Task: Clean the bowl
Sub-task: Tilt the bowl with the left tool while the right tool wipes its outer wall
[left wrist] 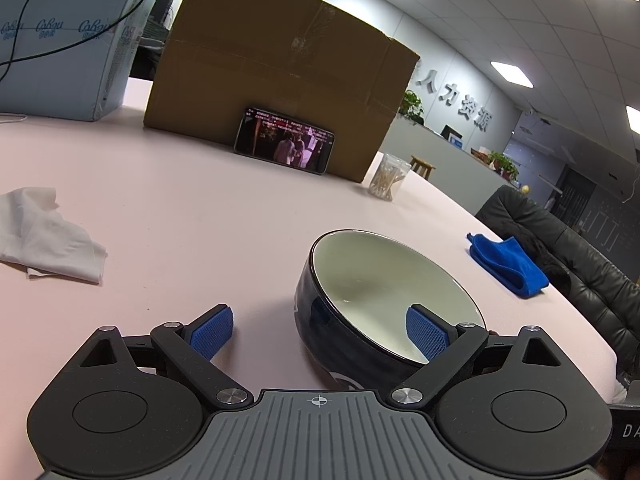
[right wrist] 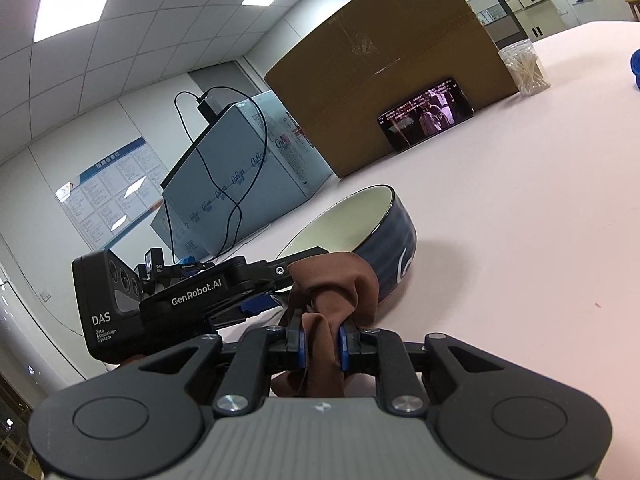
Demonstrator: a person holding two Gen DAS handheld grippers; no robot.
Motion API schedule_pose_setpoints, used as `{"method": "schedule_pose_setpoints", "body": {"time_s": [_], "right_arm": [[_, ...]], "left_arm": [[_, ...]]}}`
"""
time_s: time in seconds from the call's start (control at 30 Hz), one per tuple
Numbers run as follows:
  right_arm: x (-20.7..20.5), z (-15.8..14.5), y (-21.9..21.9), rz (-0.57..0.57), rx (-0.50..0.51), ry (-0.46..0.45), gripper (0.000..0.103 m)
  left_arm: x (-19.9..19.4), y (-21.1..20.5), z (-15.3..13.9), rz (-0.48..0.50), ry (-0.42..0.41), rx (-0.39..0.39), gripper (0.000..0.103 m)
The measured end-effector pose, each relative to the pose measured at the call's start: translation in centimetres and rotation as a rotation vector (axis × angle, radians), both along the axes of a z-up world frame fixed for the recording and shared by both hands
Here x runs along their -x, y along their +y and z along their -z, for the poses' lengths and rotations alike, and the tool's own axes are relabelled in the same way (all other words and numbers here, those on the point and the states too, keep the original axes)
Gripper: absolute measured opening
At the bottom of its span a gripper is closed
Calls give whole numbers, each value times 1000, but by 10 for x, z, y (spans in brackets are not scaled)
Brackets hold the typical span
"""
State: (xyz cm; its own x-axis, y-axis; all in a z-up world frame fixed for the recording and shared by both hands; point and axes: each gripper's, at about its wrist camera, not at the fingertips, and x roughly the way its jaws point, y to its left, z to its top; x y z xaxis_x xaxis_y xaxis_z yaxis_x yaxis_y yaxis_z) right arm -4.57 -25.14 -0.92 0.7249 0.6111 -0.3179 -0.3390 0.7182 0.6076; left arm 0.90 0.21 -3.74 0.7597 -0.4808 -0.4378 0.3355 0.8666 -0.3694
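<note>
Brown cloth (right wrist: 320,344) pinched in right jaws, left jaws wide astride one bowl's (left wrist: 360,272) rim, one phone (left wrist: 285,142)

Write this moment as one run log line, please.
left gripper: open, one finger inside tilted bowl | right gripper: shut on brown cloth | wiping: not yet

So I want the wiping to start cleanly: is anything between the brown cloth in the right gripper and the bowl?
Nothing visible. The brown cloth pinched in the right gripper already bunches at the bowl's near rim; the left gripper flanks that rim.
</note>
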Motion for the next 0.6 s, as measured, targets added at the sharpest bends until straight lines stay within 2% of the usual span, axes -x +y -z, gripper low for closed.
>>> {"method": "schedule_pose_setpoints", "body": {"time_s": [0.17, 0.33, 0.6], "right_arm": [[-1, -1, -6, 44, 5, -4, 18], [-1, -1, -4, 39, 13, -6, 18], [-3, 2, -1, 13, 4, 3, 18]], "left_arm": [[-2, 0, -1, 10, 5, 0, 95], [-10, -8, -7, 56, 15, -29, 95], [-19, -17, -12, 129, 19, 19, 95]]}}
